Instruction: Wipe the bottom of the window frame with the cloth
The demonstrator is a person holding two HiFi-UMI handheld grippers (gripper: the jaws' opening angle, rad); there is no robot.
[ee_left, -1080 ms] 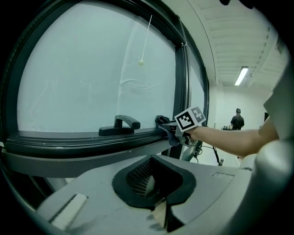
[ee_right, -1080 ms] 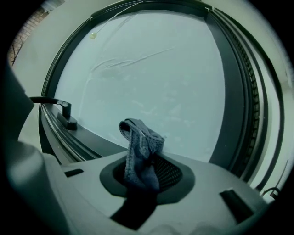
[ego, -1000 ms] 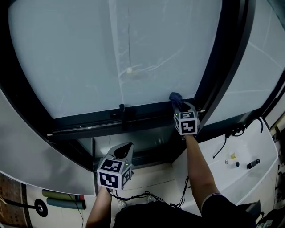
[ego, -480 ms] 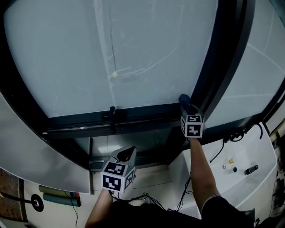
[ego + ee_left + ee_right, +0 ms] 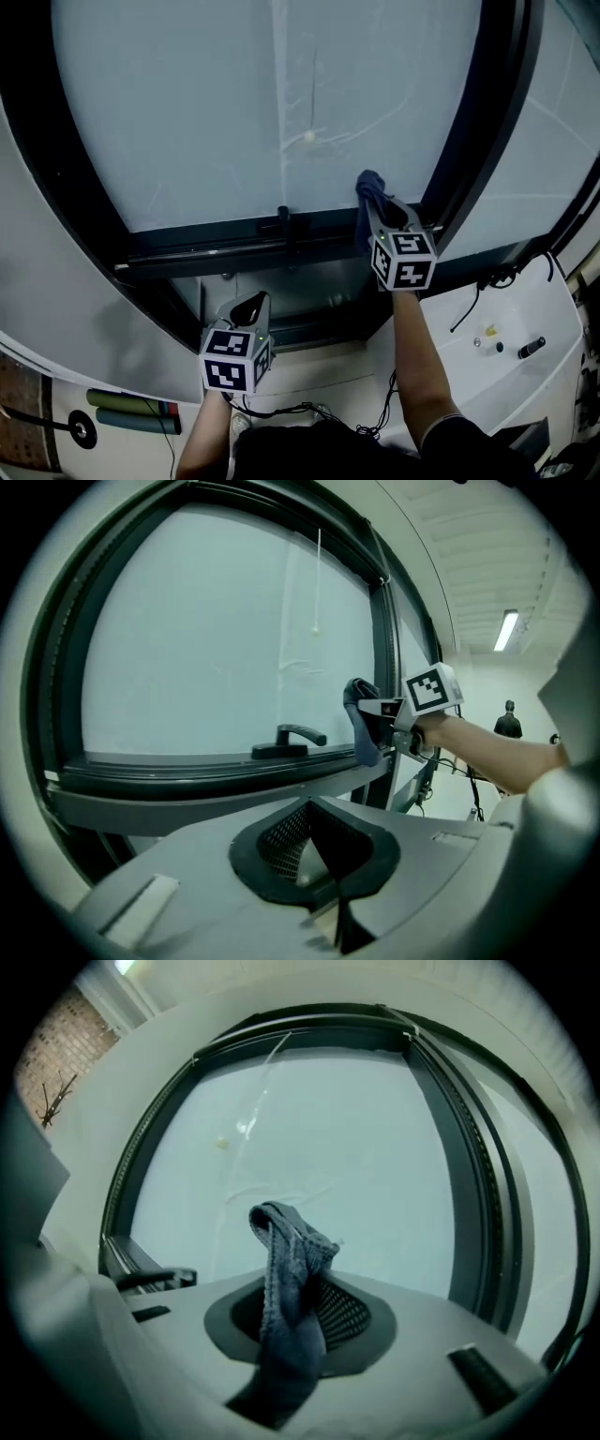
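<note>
A blue-grey cloth [image 5: 367, 191] hangs bunched from my right gripper [image 5: 379, 214], which is shut on it. The cloth sits just above the black bottom rail of the window frame [image 5: 206, 248], right of the window handle [image 5: 284, 225] and left of the dark upright. In the right gripper view the cloth [image 5: 289, 1279] rises between the jaws of the right gripper [image 5: 298, 1335] in front of the glass. The left gripper view shows the cloth [image 5: 361, 726] over the rail [image 5: 187, 766]. My left gripper [image 5: 251, 306] is held lower, below the sill, shut and with nothing in it [image 5: 323, 860].
A second pane lies right of the black upright [image 5: 478, 141]. A white ledge [image 5: 506, 347] at lower right carries cables and small items. A pull cord with a bead [image 5: 309, 137] hangs behind the glass. A person [image 5: 509, 722] stands far off in the left gripper view.
The right gripper with the cloth has moved left, away from the right corner of the frame and toward the handle. The left gripper has stayed low.
</note>
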